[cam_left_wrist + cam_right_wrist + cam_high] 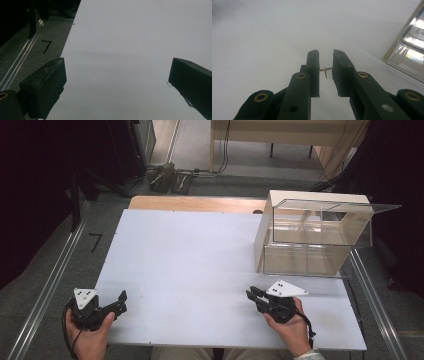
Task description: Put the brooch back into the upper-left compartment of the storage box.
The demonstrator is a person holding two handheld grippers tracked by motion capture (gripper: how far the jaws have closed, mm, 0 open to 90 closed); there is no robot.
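Small metal piece (325, 69) | pinched by right hand-held gripper (325, 65) at counter's (190, 265) near edge | left hand-held gripper (117, 75) released | slip risked: thin hold.

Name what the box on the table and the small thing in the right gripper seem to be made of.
Box: clear, glossy plastic, likely acrylic, see-through with reflections; its left side panel is opaque and cream. Small thing between the right gripper pads: thin, shiny, probably metal; too small to be sure.

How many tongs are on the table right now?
2. The left tongs sit at the near left edge of the white table, jaws wide apart. The right tongs sit near right, in front of the clear box, pinching a tiny metal piece.
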